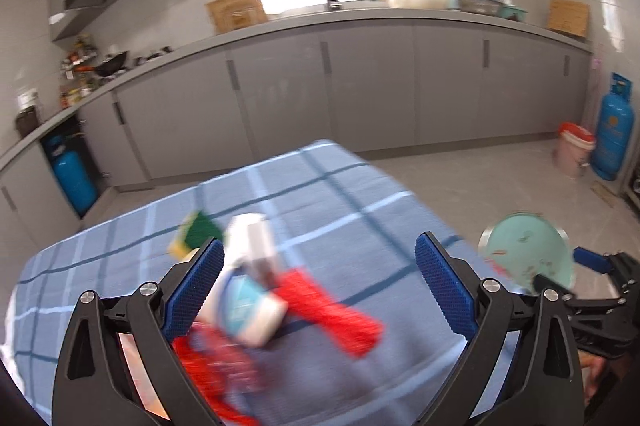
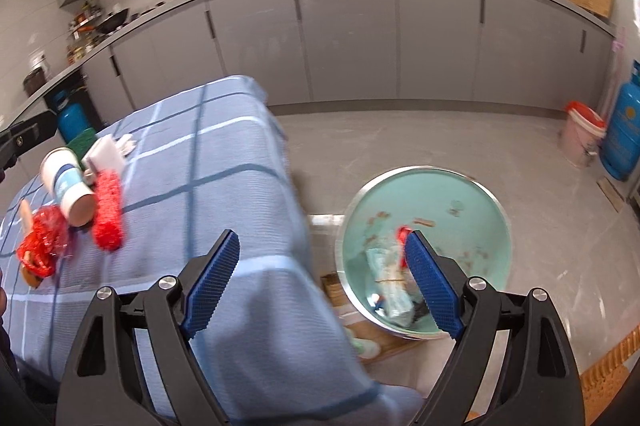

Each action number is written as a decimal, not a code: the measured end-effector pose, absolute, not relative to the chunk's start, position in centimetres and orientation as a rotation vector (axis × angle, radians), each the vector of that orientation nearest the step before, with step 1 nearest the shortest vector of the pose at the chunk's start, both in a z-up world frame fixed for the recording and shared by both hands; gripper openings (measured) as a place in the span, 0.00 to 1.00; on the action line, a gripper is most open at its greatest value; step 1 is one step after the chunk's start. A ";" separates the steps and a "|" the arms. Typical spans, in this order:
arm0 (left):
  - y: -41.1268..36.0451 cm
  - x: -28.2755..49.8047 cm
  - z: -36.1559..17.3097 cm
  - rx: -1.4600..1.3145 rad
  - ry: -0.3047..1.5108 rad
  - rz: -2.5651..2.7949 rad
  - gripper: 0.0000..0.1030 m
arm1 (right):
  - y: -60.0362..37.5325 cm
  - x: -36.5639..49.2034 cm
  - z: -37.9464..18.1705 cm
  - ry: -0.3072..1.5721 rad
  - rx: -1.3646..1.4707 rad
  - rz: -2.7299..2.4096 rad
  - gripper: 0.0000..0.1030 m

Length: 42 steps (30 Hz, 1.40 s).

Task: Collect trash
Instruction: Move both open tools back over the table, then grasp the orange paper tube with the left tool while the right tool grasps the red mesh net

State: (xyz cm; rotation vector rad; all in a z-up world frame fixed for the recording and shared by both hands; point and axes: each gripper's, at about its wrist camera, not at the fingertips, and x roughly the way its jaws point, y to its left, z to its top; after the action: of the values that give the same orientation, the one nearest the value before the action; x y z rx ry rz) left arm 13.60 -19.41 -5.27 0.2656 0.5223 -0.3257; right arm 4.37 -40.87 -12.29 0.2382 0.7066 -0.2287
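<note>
A white paper cup with a blue label (image 1: pixel 248 302) lies on its side on the blue checked tablecloth (image 1: pixel 340 194). Beside it are a red wrapper (image 1: pixel 332 310), a crinkled red bag (image 1: pixel 208 366), a white box (image 1: pixel 256 238) and a green-yellow sponge (image 1: pixel 196 236). My left gripper (image 1: pixel 320 246) is open above them, holding nothing. In the right wrist view my right gripper (image 2: pixel 322 238) is open and empty over the table's edge. The teal-lined metal bin (image 2: pixel 424 202) stands on the floor beside the table with crumpled trash (image 2: pixel 392 282) inside. The cup (image 2: pixel 68 186) and red wrapper (image 2: pixel 108 210) lie far left.
Grey kitchen cabinets (image 1: pixel 360 86) line the back wall. A pink bucket with a red liner (image 1: pixel 574 150) and a blue gas cylinder (image 1: pixel 614 130) stand at the right. A wooden board (image 2: pixel 384 342) lies under the bin. Grey floor (image 2: pixel 440 138) spreads between the table and the cabinets.
</note>
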 end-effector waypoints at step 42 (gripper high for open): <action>1.3 20.1 -15.0 -0.009 0.897 0.075 0.93 | -26.8 10.8 -11.8 0.714 0.028 -0.017 0.88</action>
State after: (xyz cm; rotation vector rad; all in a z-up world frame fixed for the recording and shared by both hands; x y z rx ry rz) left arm 20.06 1.33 -15.00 -0.0086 0.8971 0.0751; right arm 10.81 -26.76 -11.77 0.0278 0.7138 -0.0169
